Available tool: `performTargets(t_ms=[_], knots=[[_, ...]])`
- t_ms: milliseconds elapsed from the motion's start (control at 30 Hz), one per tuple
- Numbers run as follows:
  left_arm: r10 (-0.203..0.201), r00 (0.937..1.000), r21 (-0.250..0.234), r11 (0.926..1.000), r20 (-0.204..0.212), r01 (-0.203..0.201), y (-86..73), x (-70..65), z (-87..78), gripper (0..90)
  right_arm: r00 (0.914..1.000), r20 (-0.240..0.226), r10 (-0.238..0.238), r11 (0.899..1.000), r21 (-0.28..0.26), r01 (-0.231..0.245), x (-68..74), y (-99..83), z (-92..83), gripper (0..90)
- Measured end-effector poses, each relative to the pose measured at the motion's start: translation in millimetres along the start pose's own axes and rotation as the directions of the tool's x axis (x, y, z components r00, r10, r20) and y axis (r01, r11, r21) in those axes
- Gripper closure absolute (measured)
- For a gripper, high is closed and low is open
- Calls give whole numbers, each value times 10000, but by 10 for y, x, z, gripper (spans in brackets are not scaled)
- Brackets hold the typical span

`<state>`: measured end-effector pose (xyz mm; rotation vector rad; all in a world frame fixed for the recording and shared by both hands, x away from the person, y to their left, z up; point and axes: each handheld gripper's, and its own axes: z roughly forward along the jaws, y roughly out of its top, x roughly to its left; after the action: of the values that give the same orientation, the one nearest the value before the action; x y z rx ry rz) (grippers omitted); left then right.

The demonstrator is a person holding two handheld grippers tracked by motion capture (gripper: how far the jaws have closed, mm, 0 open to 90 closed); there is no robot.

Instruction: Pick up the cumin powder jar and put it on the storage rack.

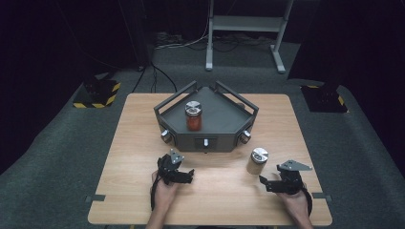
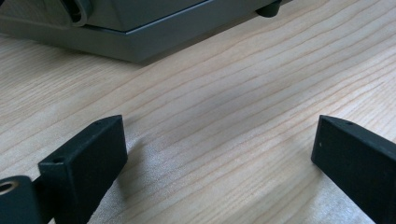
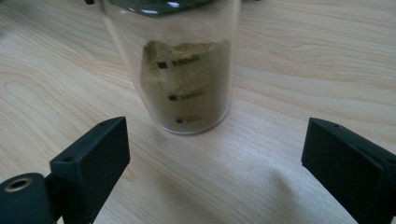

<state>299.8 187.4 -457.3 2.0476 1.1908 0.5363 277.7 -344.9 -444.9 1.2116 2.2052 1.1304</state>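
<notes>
While the right gripper (image 1: 265,183) sits low on the counter (image 1: 133,143) with its jaws spread wide, the jar of tan powder (image 1: 257,161) stands just ahead of it — near, but not touched yet. In the right gripper view the same jar (image 3: 187,79) stands upright between the lines of the two black jaws, a little past their tips, and you can see the powder fills most of it. So the step in hand looks like the reach for this jar, and the grab has not begun. The left gripper (image 1: 187,177) is released too, holding nothing, and it rests on the wood near the front of the grey tray (image 1: 224,114). That tray already has a jar of red stuff (image 1: 193,116) standing in it, so my guess is that the tan jar should go in there as well. For the next move, the right gripper would need to slide forward until the jar is between its jaws, then close gently around the glass below the silver lid — not too hard, and straight on, so the jar does not tip over. After that it has to lift high enough to clear the tray's wall.
</notes>
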Motion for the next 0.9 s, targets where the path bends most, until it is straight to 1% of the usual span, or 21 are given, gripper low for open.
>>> performTargets(t_ms=[267, 367, 600, 733, 900], knots=[[-6, 10000, -3, 10000, 0, 6, -1, 0, 0, 33, 9995, -294, -150, 9991, -402, 139, 16, 52, 59, 91], [0, 10000, -1, 10000, 0, 0, 0, 0, 0, 33, 9993, -362, -135, 9986, -518, 116, 16, 76, 85, 96], [-1, 10000, -2, 10000, 0, 1, 0, 0, 0, 33, 9966, -813, -133, 9973, -734, 73, -46, 120, 192, 127], [-2, 10000, -1, 10000, 1, 2, 0, 0, 0, 33, 9960, -896, -13, 9952, -978, -75, -46, 112, 228, 145], [-2, 10000, -1, 10000, 0, 2, 0, 0, 0, 33, 9966, -826, -1, 9932, -1158, -95, -23, 117, 272, 164]])
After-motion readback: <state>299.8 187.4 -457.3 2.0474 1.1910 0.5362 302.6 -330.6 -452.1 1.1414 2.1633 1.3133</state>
